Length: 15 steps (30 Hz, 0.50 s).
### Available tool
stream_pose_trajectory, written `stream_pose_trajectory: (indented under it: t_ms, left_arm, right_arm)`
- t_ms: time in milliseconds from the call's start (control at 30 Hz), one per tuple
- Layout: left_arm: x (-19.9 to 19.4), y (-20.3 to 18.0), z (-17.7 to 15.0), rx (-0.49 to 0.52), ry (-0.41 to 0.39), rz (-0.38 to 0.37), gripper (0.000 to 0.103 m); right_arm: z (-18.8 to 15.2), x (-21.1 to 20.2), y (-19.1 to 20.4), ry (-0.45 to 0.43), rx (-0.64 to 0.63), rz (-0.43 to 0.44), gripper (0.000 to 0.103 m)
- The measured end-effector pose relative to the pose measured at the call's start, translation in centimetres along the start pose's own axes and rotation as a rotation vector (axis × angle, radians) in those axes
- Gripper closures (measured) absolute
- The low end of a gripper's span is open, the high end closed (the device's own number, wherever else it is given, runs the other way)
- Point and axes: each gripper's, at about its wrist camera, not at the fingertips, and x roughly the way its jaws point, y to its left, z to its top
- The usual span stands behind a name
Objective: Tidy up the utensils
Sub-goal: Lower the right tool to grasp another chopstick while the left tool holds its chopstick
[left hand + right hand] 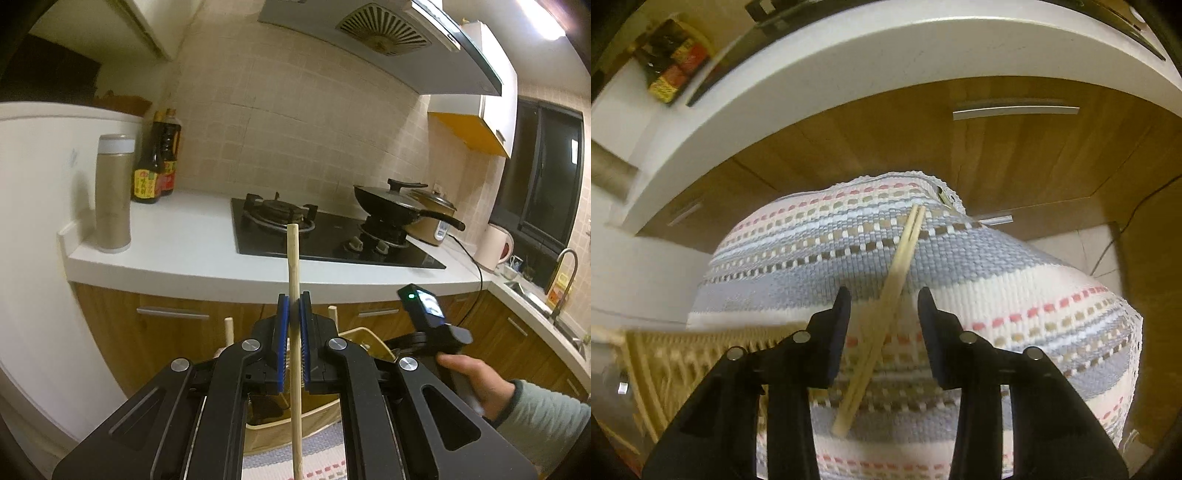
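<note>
My left gripper is shut on a long wooden stick-like utensil handle that stands upright between the blue pads. Below it a cream utensil rack with wooden handles sticking up shows. My right gripper is open, hovering over a pair of wooden chopsticks that lie together on a striped woven mat. The chopsticks run between the open fingers. The right gripper's handle and the hand also show in the left wrist view.
A white counter holds a grey thermos, sauce bottles, a black gas hob with a lidded pan, a rice cooker and a kettle. Wooden cabinets stand behind the mat. A cream slatted rack lies left of it.
</note>
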Motion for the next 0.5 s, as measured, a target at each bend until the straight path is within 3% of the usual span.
stream_pose_trajectory:
  t_ms: [167,333,500]
  left_arm:
    - [0.2,1.2,-0.6,-0.014,0.009,0.005,0.099]
    - [0.3,2.1,-1.1,-0.031,0.011,0.008,0.099]
    - [0.4,1.6,-1.3,-0.024,0.016,0.007,0.099]
  right_arm:
    - [0.8,1.8,0.6,0.021,0.011,-0.082,0.076]
    - [0.2,2.0,2.6,-0.008,-0.12,-0.212,0.083]
    - [-0.7,1.5,2.4,0.011,-0.203,-0.201,0.093]
